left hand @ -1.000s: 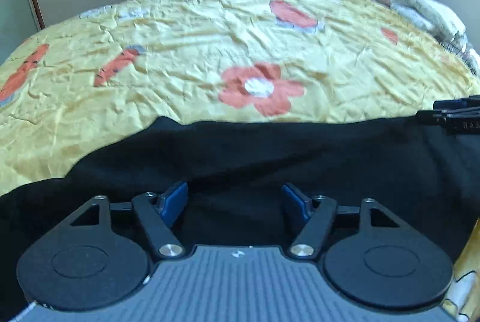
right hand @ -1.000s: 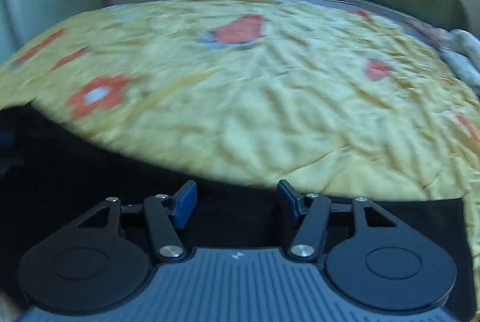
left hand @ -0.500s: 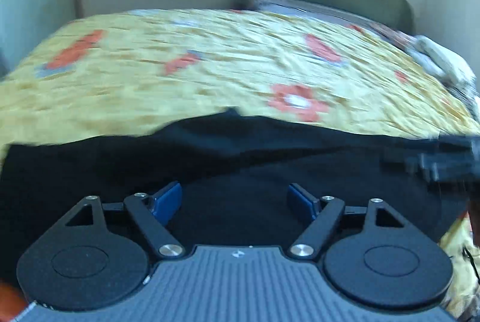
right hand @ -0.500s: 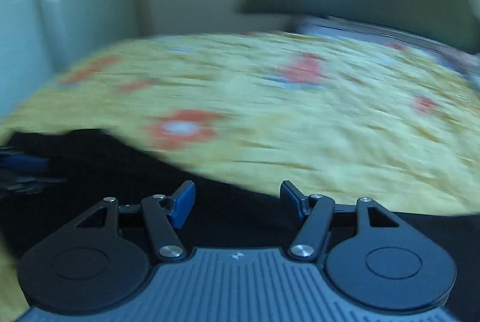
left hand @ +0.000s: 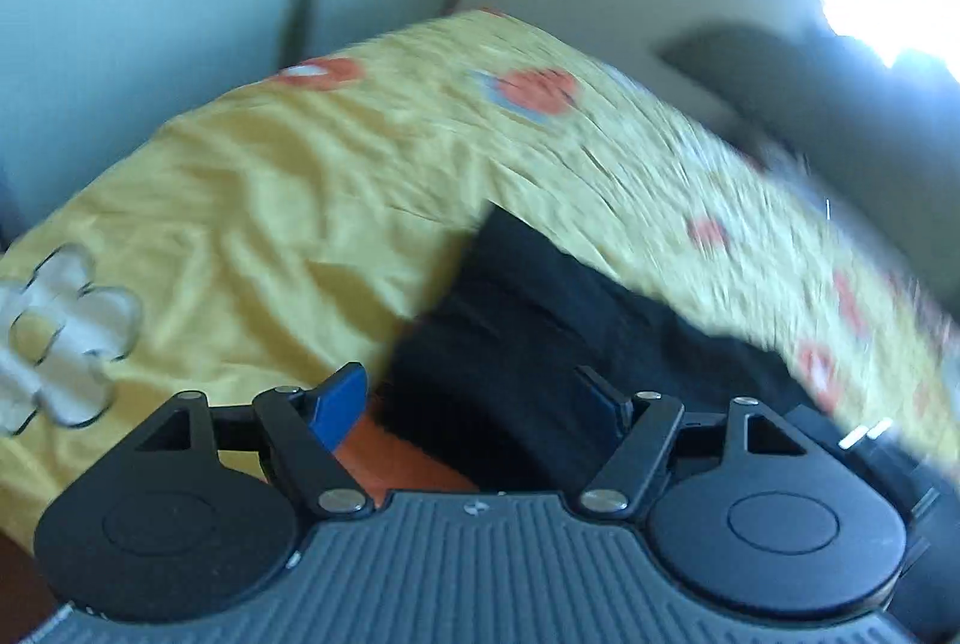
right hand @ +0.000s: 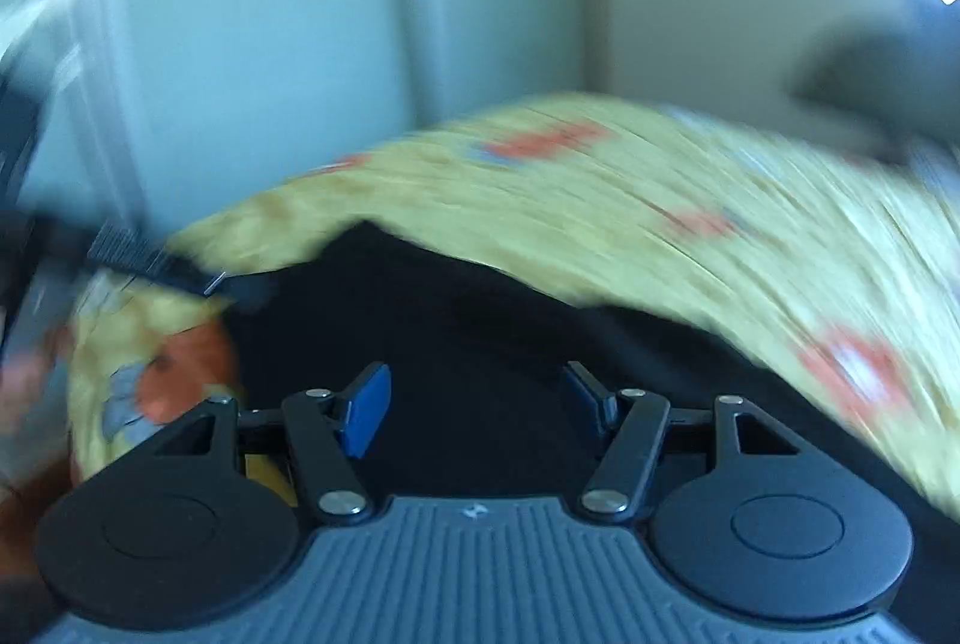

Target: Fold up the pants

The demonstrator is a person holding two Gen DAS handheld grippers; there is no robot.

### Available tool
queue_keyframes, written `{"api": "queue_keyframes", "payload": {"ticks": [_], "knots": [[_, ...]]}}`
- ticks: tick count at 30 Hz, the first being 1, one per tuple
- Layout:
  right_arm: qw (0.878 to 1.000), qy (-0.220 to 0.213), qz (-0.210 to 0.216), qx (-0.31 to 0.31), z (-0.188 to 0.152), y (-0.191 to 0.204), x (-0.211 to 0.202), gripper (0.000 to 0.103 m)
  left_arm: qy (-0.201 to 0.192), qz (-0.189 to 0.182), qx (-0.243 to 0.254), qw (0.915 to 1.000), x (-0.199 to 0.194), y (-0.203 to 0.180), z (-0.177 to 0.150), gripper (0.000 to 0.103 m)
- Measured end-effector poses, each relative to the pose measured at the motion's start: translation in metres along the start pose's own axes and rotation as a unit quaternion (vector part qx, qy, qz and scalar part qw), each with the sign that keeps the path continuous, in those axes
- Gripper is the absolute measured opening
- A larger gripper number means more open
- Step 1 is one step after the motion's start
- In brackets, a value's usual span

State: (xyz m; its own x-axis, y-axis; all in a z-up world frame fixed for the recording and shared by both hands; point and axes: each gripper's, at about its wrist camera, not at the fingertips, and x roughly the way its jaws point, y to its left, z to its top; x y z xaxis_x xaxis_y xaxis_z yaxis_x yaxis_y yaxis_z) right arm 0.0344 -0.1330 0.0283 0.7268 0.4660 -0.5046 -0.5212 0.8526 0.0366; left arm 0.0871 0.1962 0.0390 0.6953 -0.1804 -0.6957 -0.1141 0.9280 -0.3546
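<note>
Nearby, black pants (left hand: pixel 540 344), yellow floral bedspread (left hand: pixel 252 236)

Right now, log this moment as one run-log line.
task: fold pants | black pants on yellow floral bedspread | left gripper open over pants edge | right gripper open over pants | frames motion-blurred

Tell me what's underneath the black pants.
The black pants lie on a yellow floral bedspread, which shows around them. Whatever is directly beneath the fabric is covered.
</note>
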Motion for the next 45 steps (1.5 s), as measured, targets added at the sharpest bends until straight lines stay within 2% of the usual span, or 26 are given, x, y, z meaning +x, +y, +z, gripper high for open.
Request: {"api": "queue_keyframes", "payload": {"ticks": [3,4,6,10,15,17,18,20,22,25,26,28,29,30,31,33,36,37,40,42,44,45], "knots": [[0.996,-0.009,0.031,-0.078,0.011,0.055,0.03,0.059,0.006,-0.021,-0.054,0.9983,-0.007,0.022,0.01,0.078],[0.994,-0.009,0.036,-0.098,0.014,0.069,0.039,0.053,0.011,-0.038,-0.066,0.997,-0.008,0.026,0.012,0.078],[0.989,-0.007,0.023,-0.144,0.017,0.09,0.058,0.049,0.021,-0.067,-0.083,0.994,-0.007,0.032,0.014,0.079],[0.981,0.01,0.009,-0.195,0.017,0.11,0.087,0.04,0.045,-0.111,-0.107,0.987,0.005,0.031,0.014,0.079],[0.97,0.029,-0.007,-0.241,0.012,0.126,0.103,0.035,0.072,-0.14,-0.128,0.9792,0.023,0.028,0.007,0.079],[0.967,0.027,-0.017,-0.251,0.009,0.13,0.103,0.027,0.082,-0.146,-0.14,0.9759,0.032,0.028,0.004,0.079],[0.967,0.022,-0.024,-0.253,0.008,0.13,0.103,0.019,0.086,-0.149,-0.148,0.9739,0.036,0.03,0.003,0.079],[0.968,0.008,-0.033,-0.248,0.007,0.128,0.101,0.014,0.092,-0.156,-0.161,0.9703,0.044,0.032,0.001,0.079],[0.976,-0.008,-0.03,-0.218,0.01,0.121,0.096,0.01,0.096,-0.16,-0.181,0.9656,0.051,0.035,0.0,0.079],[0.986,-0.018,-0.008,-0.163,0.017,0.105,0.09,0.008,0.092,-0.182,-0.22,0.9539,0.059,0.04,0.0,0.077],[0.989,-0.016,0.003,-0.147,0.019,0.099,0.09,0.008,0.091,-0.184,-0.233,0.9504,0.063,0.041,0.001,0.071],[0.993,-0.011,0.019,-0.119,0.023,0.089,0.087,0.008,0.091,-0.188,-0.249,0.9458,0.068,0.043,0.001,0.048],[0.994,-0.006,0.029,-0.106,0.023,0.085,0.087,0.008,0.091,-0.187,-0.252,0.945,0.069,0.043,0.001,0.033],[0.994,0.002,0.043,-0.099,0.025,0.083,0.088,0.008,0.092,-0.181,-0.254,0.9456,0.07,0.043,0.0,0.024],[0.993,0.017,0.065,-0.098,0.025,0.081,0.087,0.008,0.091,-0.178,-0.253,0.9466,0.07,0.044,-0.001,0.019],[0.993,0.007,0.09,-0.082,0.025,0.077,0.076,0.008,0.083,-0.177,-0.248,0.9488,0.068,0.045,-0.004,0.009],[0.989,-0.007,0.147,0.02,0.028,0.05,0.062,0.008,0.07,-0.165,-0.231,0.9563,0.06,0.046,-0.008,0.009],[0.989,-0.007,0.141,0.047,0.028,0.042,0.061,0.008,0.066,-0.162,-0.223,0.9591,0.057,0.045,-0.01,0.009],[0.995,0.027,0.089,0.037,0.023,0.039,0.072,0.008,0.058,-0.146,-0.2,0.9672,0.049,0.044,-0.015,0.009],[0.992,0.065,0.105,0.03,0.015,0.044,0.081,0.008,0.057,-0.129,-0.175,0.9745,0.049,0.041,-0.018,0.009],[0.993,0.061,0.1,0.014,0.009,0.049,0.085,0.008,0.053,-0.12,-0.163,0.9778,0.052,0.04,-0.018,0.009],[0.993,0.058,0.1,0.021,0.009,0.048,0.084,0.008,0.05,-0.118,-0.151,0.9801,0.05,0.038,-0.017,0.026]]}}
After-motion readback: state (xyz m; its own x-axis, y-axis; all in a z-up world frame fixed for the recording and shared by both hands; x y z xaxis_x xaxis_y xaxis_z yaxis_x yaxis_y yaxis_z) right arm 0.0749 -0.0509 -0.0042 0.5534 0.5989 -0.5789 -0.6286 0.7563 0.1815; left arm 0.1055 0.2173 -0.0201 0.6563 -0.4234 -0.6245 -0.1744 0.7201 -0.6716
